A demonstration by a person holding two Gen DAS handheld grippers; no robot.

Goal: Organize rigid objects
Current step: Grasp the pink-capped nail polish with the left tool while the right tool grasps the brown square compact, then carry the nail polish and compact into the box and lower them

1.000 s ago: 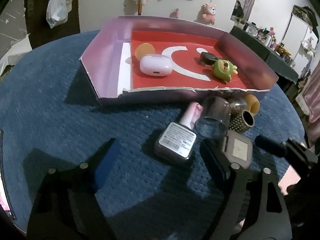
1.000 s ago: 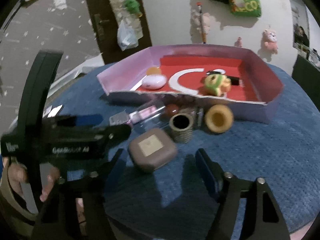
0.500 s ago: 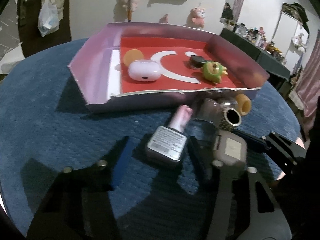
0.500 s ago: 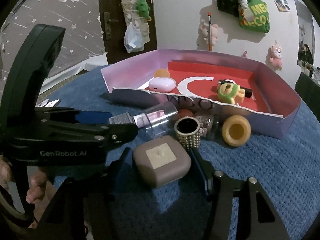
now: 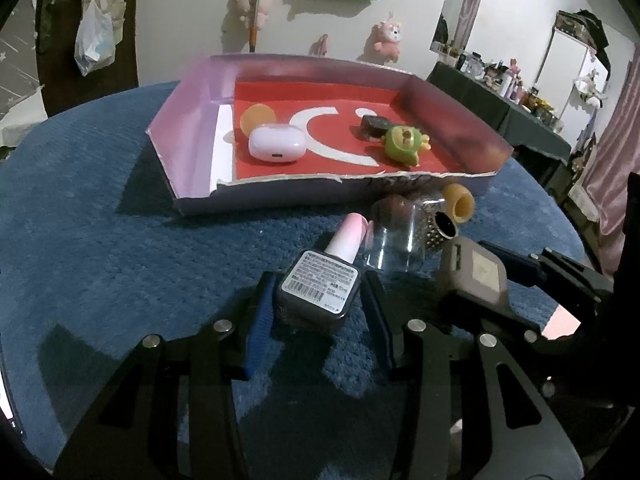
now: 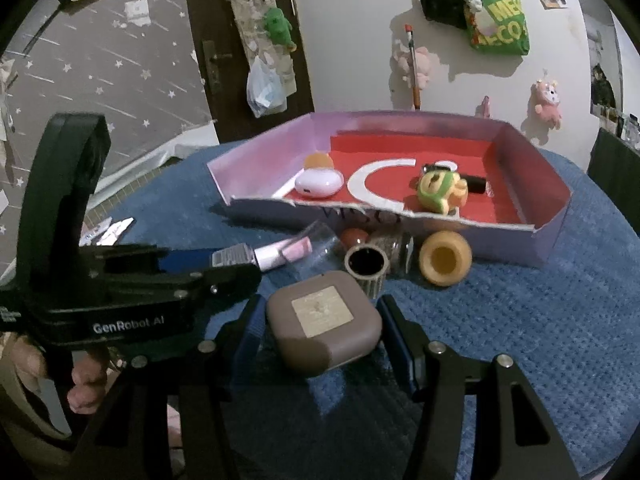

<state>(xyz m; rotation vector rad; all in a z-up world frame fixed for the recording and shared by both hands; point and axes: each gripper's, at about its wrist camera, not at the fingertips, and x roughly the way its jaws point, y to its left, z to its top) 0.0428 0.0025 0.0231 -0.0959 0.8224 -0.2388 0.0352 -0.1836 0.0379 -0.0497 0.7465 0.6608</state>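
Bracketing bottle [image 5: 320,286] and brown case [image 6: 323,326], both tongs [image 5: 318,312] [image 6: 324,332]; actual contact indiscernible, bases hidden.

Left wrist view: low, close over blue table [image 5: 100,264], facing the pink-walled tray [image 5: 192,128]. Right wrist view: beside it, apparently slightly rightward, same heading. Shared: tray [image 6: 552,216], clutter before it, toy-hung wall.

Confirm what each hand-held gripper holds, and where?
Left hand-held gripper: nail polish bottle, by its dark base. Right hand-held gripper: brown square case, by its sides. Contact cannot be confirmed.
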